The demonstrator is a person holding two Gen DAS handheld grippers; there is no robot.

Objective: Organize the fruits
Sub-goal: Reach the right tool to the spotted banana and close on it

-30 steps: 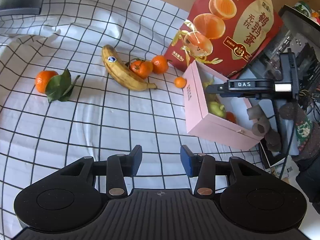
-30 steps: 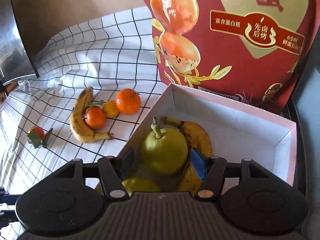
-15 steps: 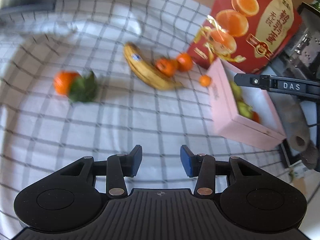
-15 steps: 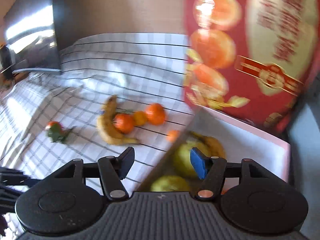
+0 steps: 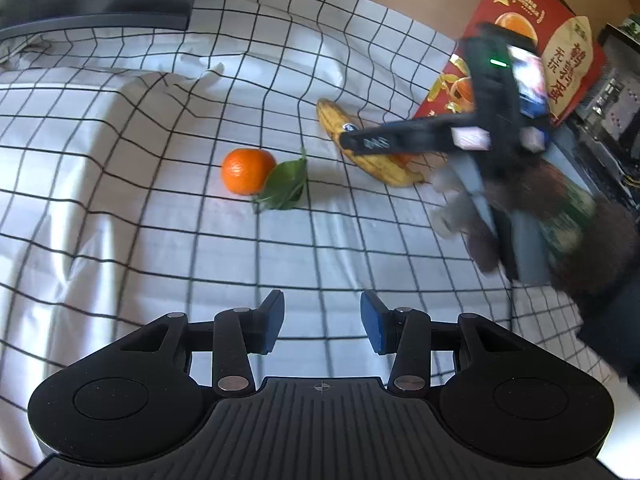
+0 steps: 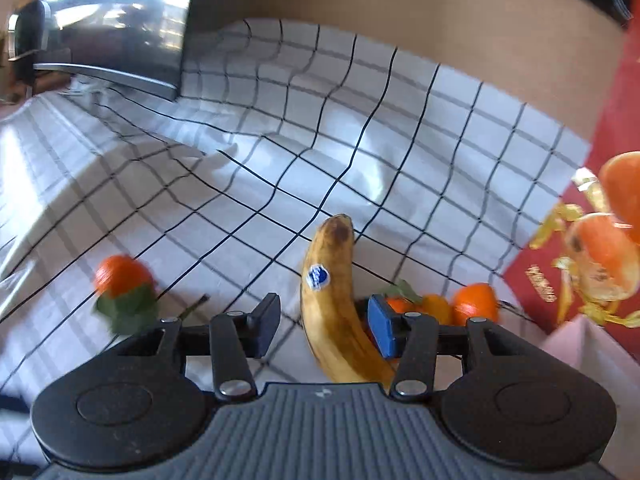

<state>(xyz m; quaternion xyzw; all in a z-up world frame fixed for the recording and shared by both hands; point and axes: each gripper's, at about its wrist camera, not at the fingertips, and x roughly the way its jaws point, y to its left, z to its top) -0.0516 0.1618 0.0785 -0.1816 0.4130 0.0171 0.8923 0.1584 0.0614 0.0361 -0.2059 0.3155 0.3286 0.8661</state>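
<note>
Both grippers swung off the pink box (image 6: 580, 344); right jaws, just narrowing, straddle the banana (image 6: 336, 300) ungripped, left jaws parted, empty.

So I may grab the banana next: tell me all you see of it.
The banana is yellow with brown freckling, a dark tip and a blue sticker. It lies flat on the checked cloth, between the right gripper's open jaws, close to the right one; contact unclear. Tangerines sit beside it.
</note>
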